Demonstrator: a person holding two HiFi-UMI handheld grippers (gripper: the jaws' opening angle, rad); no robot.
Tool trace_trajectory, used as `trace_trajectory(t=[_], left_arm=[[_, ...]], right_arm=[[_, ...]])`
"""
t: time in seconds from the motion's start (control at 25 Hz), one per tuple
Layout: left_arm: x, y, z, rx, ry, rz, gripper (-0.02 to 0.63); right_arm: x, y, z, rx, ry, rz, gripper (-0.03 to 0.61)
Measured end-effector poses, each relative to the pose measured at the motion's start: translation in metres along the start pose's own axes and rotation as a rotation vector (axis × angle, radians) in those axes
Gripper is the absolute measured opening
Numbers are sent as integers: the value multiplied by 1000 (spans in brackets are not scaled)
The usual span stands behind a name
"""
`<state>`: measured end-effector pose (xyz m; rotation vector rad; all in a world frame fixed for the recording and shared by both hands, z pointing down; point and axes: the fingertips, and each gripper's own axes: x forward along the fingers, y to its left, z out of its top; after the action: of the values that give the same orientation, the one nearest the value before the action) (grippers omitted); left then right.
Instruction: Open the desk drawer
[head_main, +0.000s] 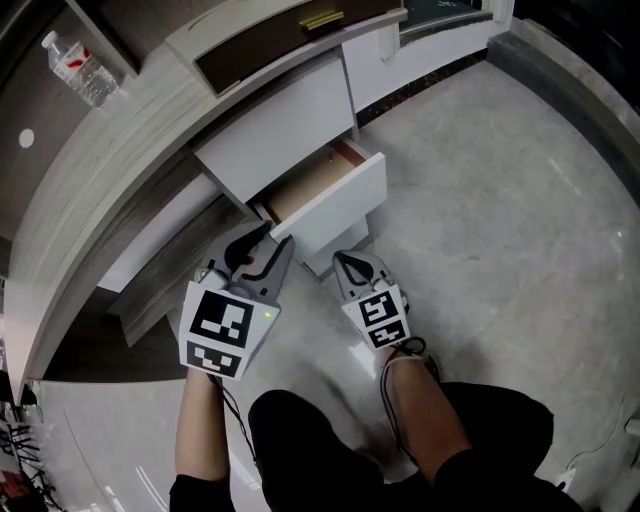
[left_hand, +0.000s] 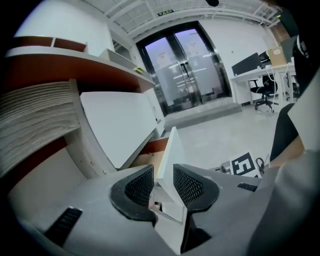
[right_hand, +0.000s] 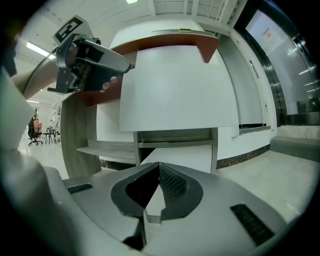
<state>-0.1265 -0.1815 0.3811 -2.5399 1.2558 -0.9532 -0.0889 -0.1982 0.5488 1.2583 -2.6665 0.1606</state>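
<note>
White-fronted drawer (head_main: 335, 190) is sitting part way out of the bench (head_main: 150, 115), low down beneath a larger white panel (head_main: 285, 125), with a strip of its brown inside showing along the top. Left claw (head_main: 262, 248) is standing released at the drawer's near corner. In the left gripper view the front panel's edge is running up between the two pads, which are parted and not pinching it. Right claw (head_main: 352, 264) is hovering clenched and empty just in front of the drawer, above the pale floor (head_main: 500, 200). Judgement: the pull is looking largely done and the let-go is the step in hand. If more travel is wanted, the next move is calling for a fresh pinch on that edge and a straight, level draw toward the person so the runners are not binding. Hard to read: the panel above is hiding the drawer's contents and runners, no handle is showing, and I cannot tell how much travel is left. Water bottle (head_main: 82, 68) is lying on the bench top; a yellow item further along is too small to name.
</note>
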Motion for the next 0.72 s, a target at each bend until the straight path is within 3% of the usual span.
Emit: trace_trajectory(t=[0.44, 0.6, 0.72], left_arm=[[22, -9, -7, 265, 298, -130, 109], [23, -11, -10, 279, 381, -179, 103], [24, -11, -8, 260, 389, -204, 98]], right_arm=[[3, 1, 6, -47, 9, 18, 6], [5, 3, 6, -36, 7, 35, 6], [5, 3, 5, -25, 4, 37, 6]])
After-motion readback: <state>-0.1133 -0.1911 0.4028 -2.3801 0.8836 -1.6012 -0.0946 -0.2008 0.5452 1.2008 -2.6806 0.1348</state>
